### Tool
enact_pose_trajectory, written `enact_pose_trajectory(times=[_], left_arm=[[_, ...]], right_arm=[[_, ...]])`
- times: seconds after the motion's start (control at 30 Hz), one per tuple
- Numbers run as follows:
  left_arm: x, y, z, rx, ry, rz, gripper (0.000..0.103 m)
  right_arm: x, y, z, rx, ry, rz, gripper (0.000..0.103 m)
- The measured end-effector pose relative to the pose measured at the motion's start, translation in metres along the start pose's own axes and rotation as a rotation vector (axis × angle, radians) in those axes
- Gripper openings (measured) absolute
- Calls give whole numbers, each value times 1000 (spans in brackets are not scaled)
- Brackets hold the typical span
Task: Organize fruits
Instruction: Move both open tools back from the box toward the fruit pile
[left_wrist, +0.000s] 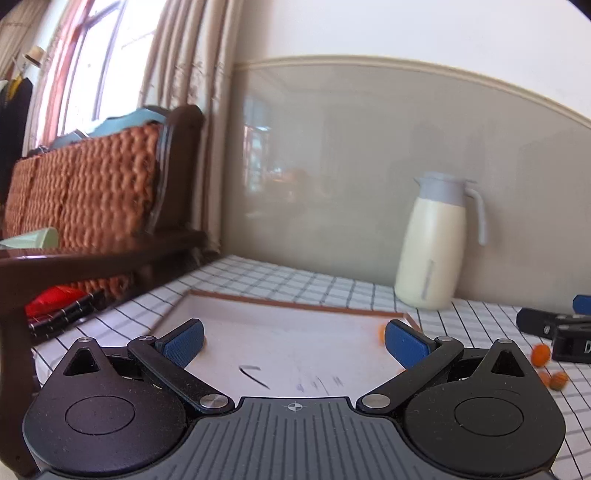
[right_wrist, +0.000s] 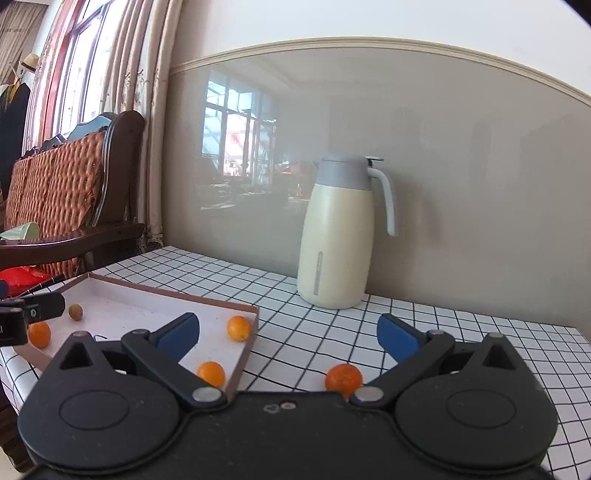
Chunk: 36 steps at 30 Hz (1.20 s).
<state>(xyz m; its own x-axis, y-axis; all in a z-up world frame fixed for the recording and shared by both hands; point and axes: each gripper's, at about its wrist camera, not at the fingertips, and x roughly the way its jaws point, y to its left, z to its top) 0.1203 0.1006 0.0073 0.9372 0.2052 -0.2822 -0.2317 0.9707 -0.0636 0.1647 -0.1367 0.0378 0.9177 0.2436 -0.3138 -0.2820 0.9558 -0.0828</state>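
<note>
A shallow white tray with a brown rim (right_wrist: 166, 294) lies on the checked tablecloth. In it are three small orange fruits (right_wrist: 239, 328) (right_wrist: 211, 373) (right_wrist: 39, 334) and one brown round fruit (right_wrist: 75, 312). Another orange fruit (right_wrist: 343, 376) rests on the cloth, just ahead of my right gripper (right_wrist: 288, 334), which is open and empty. My left gripper (left_wrist: 294, 341) hangs open and empty over the tray (left_wrist: 295, 305); an orange fruit (left_wrist: 380, 332) peeks past its right finger. Loose small fruits (left_wrist: 541, 355) (left_wrist: 557, 380) lie near the right gripper's body (left_wrist: 554, 328).
A cream thermos jug with a grey lid (right_wrist: 336, 240) (left_wrist: 432, 243) stands against the wall behind the tray. A dark wooden chair with a woven orange cushion (right_wrist: 55, 192) sits left of the table, with a green cup (right_wrist: 26, 229) and a red item (left_wrist: 51, 297) there.
</note>
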Motion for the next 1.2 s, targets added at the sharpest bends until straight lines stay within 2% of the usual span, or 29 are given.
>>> enact_pose_trajectory(times=[0.07, 0.13, 0.23, 0.33, 0.9, 1.2], left_arm=[[-1, -15, -6, 40, 9, -20, 103], [-5, -32, -10, 76, -8, -78, 103], [-10, -55, -16, 123, -29, -115, 103], [-12, -72, -21, 132, -25, -162, 103], [-12, -142, -36, 199, 23, -300, 103], [-6, -181, -48, 221, 72, -354, 103]], right_arm=[[-6, -14, -6, 24, 14, -13, 97], [-13, -27, -10, 49, 14, -26, 97], [-21, -45, -15, 79, 21, -36, 95], [-27, -61, -20, 103, 35, -44, 92], [-41, -121, -48, 143, 101, -140, 91], [-42, -138, -60, 152, 137, -165, 85]])
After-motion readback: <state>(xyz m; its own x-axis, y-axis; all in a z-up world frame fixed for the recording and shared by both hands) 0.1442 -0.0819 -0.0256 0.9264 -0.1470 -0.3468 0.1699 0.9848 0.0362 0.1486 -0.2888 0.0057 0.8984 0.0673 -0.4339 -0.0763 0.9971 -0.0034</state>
